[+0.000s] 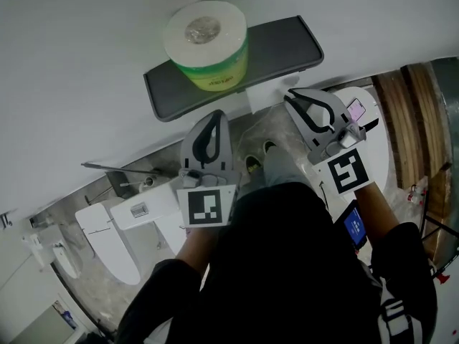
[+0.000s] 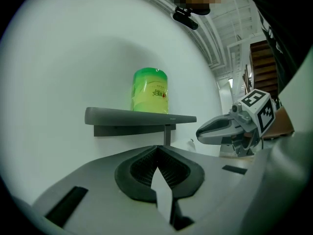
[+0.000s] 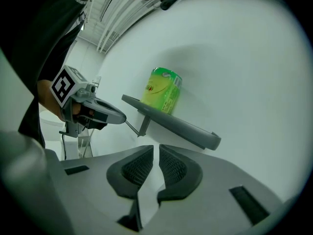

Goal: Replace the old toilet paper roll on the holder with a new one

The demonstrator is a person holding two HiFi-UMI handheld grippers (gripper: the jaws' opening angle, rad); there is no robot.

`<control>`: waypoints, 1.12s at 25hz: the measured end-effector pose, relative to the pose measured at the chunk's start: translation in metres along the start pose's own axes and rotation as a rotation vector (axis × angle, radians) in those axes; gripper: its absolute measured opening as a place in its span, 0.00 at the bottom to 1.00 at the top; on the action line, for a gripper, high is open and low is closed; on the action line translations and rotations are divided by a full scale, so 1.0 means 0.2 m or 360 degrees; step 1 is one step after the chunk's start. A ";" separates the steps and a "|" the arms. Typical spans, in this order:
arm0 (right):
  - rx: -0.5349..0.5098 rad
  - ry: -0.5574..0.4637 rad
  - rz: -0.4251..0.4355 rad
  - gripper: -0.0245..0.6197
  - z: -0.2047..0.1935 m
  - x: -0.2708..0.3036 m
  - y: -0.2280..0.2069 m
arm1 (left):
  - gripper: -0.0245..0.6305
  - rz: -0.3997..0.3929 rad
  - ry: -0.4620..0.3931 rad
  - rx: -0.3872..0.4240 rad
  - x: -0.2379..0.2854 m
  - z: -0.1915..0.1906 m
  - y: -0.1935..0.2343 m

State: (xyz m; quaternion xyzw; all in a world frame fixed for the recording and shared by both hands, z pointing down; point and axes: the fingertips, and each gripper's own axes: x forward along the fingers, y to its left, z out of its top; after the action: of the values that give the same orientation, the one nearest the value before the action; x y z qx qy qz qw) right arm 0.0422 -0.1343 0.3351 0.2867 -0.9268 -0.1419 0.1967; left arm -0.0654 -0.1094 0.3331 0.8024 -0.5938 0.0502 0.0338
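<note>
At upper centre, the new roll point(image 1: 206, 43) sits untouched on the shelf point(image 1: 281, 43); your left gripper point(image 1: 213, 117) and right gripper point(image 1: 295, 97) are closed, empty.

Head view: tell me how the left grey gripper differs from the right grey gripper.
The left grey gripper points straight up the picture, while the right grey gripper slants toward the upper left. The left gripper sits below the green-wrapped white toilet paper roll. The right gripper's tips lie near the right end of the dark grey wall shelf. Both are shut and hold nothing.
</note>
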 end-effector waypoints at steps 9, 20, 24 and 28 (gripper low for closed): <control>-0.0115 0.0032 0.0070 0.13 -0.03 0.08 0.03 | 0.06 0.0023 0.0062 0.0011 0.05 -0.04 0.03; -0.0450 0.0118 0.0138 0.27 0.00 0.11 0.10 | 0.06 0.0020 -0.0010 0.0002 0.06 -0.03 0.06; -0.0596 0.0178 0.0136 0.30 0.00 0.13 0.12 | 0.06 0.0023 -0.0041 0.0000 0.04 0.00 0.07; -0.0696 0.0268 0.0161 0.36 -0.04 0.17 0.16 | 0.06 0.0020 -0.0050 0.0015 0.02 0.00 0.09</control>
State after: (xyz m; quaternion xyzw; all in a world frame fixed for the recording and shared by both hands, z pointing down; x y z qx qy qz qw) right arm 0.0055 -0.1301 0.3630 0.2011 -0.8676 -0.3048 0.3375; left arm -0.0808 -0.1179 0.3336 0.7994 -0.5991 0.0405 0.0203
